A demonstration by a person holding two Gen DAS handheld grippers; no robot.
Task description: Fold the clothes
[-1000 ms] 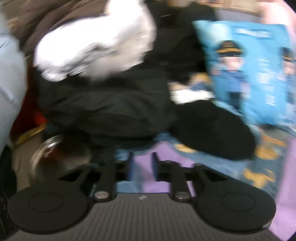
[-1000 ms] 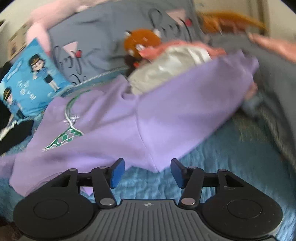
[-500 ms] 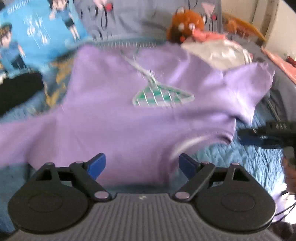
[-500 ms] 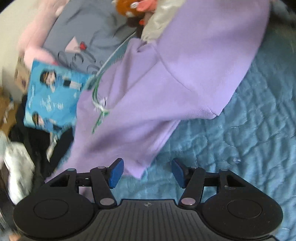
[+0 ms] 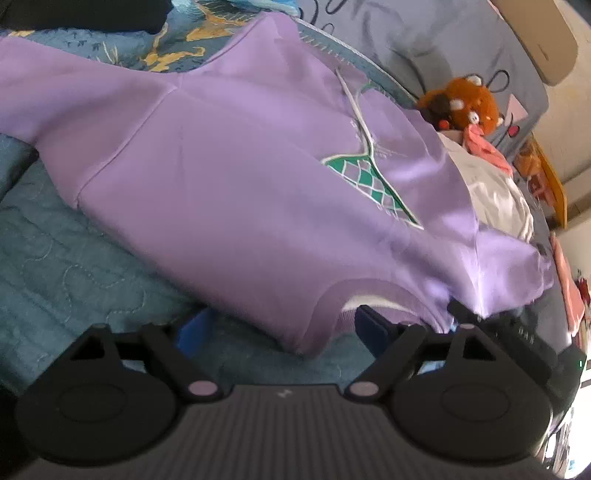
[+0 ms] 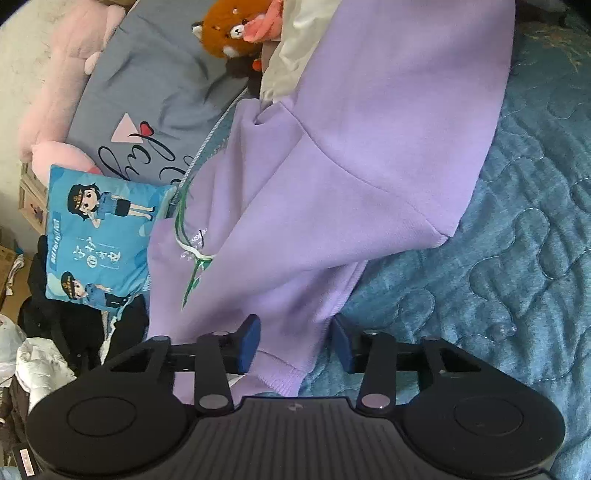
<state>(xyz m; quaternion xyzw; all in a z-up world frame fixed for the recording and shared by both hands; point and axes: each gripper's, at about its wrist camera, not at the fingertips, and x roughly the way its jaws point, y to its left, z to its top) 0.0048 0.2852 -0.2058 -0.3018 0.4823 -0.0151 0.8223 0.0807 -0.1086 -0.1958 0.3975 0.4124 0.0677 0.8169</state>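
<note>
Left wrist view: a purple sweatshirt (image 5: 240, 192) lies spread, front up, on a quilted blue bed cover (image 5: 66, 266), its green-and-white emblem (image 5: 369, 184) showing. The left tool (image 5: 280, 328) stands wide open at the near hem, with the ribbed edge between its pads and no pad pressing on cloth; its jaws are easing inward slightly.

Right wrist view: the right tool (image 6: 295, 343) straddles the ribbed hem at another point of the sweatshirt (image 6: 332, 184). Its jaws are closing, with cloth between them, but a gap remains on the right side, so no grip is made yet. A plush toy (image 6: 229, 29) and a blue printed cushion (image 6: 99, 236) sit beyond the garment.

Handling, as judged: the fabric looks soft, thick and limp, light enough to lift yet prone to sag and bunch. The ribbed hem, being thicker, seems the firmest hold; taking both layers at two spaced points should keep the edge straight for a fold.
</note>
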